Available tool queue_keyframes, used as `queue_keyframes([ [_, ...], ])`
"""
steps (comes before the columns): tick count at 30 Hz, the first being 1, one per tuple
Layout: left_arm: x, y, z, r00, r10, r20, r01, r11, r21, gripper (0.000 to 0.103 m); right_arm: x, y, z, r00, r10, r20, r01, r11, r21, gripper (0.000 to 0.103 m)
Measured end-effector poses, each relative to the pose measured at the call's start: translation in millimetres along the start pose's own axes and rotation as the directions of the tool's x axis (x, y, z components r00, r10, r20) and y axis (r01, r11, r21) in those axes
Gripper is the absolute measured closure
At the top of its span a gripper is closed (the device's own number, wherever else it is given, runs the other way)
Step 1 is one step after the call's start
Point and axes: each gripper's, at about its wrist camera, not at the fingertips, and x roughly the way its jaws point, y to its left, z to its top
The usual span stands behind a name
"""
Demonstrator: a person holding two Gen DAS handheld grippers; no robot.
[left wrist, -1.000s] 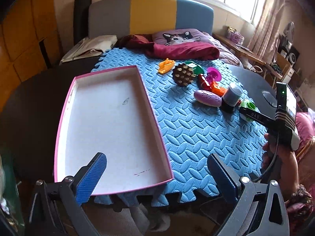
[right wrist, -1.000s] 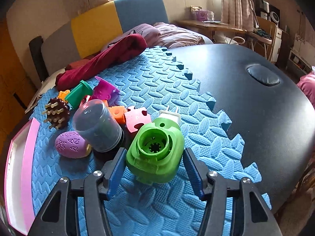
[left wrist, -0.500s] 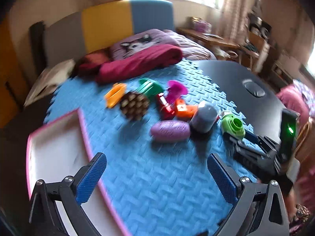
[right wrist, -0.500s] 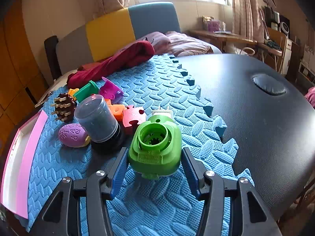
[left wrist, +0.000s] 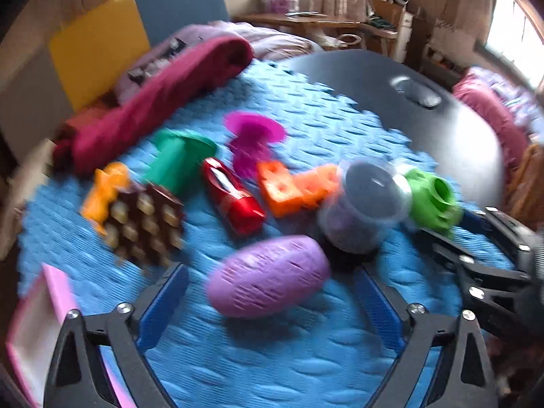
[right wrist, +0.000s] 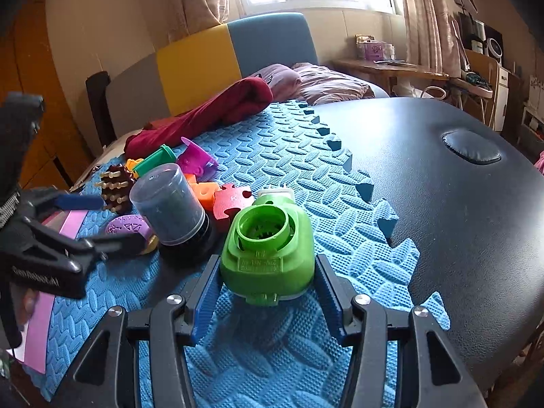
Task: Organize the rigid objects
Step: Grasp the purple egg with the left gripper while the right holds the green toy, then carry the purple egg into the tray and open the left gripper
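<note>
A purple egg-shaped toy [left wrist: 268, 285] lies on the blue foam mat [left wrist: 272, 360]. My left gripper [left wrist: 268, 273] straddles it with its jaws closing, and the blue pads still stand clear of both sides. The view is blurred by motion. My right gripper [right wrist: 267, 261] is shut on a green plug-in device [right wrist: 268, 238] at the mat's right part. That device [left wrist: 431, 200] and the right gripper [left wrist: 452, 229] also show in the left wrist view. The left gripper [right wrist: 102, 221] appears at the left of the right wrist view.
Behind the egg stand a clear jar [left wrist: 363, 204], an orange block [left wrist: 292, 187], a red toy [left wrist: 231, 200], a brown spiky brush [left wrist: 142, 224] and a magenta piece [left wrist: 251, 136]. A pink-rimmed tray [left wrist: 37, 312] lies left. Bare black tabletop [right wrist: 459, 204] is to the right.
The left gripper swung from above the tray over to the toys and came down around the purple egg. The right gripper stayed in place on the green device.
</note>
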Motion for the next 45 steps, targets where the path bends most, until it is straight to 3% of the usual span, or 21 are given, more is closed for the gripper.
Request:
queue_keyframes([
  [6,-17,-7,-15,0.992,-0.124,0.003,0.124,0.992,-0.037,0.008,-1,-2,-1,1.0,0.009,0.009,-0.009,1.0,0.01,0.049],
  [8,-23,-8,-14,0.991,-0.135,0.02,0.136,0.99,-0.039,0.008,-2,-2,-1,1.0,0.012,0.01,-0.013,1.0,0.012,0.049],
  [11,-27,-11,-2,0.996,0.013,0.084,-0.013,1.0,-0.001,0.008,-2,-3,-1,1.0,0.016,0.012,-0.016,1.0,0.015,0.049],
  [14,-12,-20,7,0.992,0.102,0.077,-0.108,0.991,0.073,0.009,-2,-3,-1,1.0,0.017,0.012,-0.017,1.0,0.016,0.049],
  [16,1,-29,8,0.991,0.123,0.052,-0.129,0.983,0.132,0.018,-2,-4,-1,1.0,0.02,0.013,-0.021,1.0,0.019,0.049],
  [18,12,-33,5,0.991,0.133,0.013,-0.133,0.978,0.159,0.048,-3,-4,-1,1.0,0.021,0.013,-0.022,1.0,0.02,0.049],
  [23,11,-18,-2,0.997,0.077,0.015,-0.078,0.995,0.062,0.059,-3,-3,-1,1.0,0.019,0.013,-0.019,1.0,0.018,0.049],
  [25,9,-15,-5,0.998,0.056,0.006,-0.056,0.998,0.019,0.06,-3,-3,-1,1.0,0.018,0.012,-0.018,1.0,0.017,0.049],
  [36,-17,-16,-31,0.995,0.102,0.015,-0.101,0.991,-0.086,0.061,-9,-9,12,0.999,0.043,-0.023,-0.041,0.996,0.081,0.048],
  [41,-35,-11,-40,0.995,0.08,0.051,-0.073,0.989,-0.132,0.061,5,0,26,0.993,-0.023,-0.112,0.028,0.999,0.043,0.048],
  [45,-54,-2,-49,0.994,0.072,0.077,-0.058,0.983,-0.174,0.061,13,5,26,0.99,-0.068,-0.127,0.07,0.997,0.012,0.049],
])
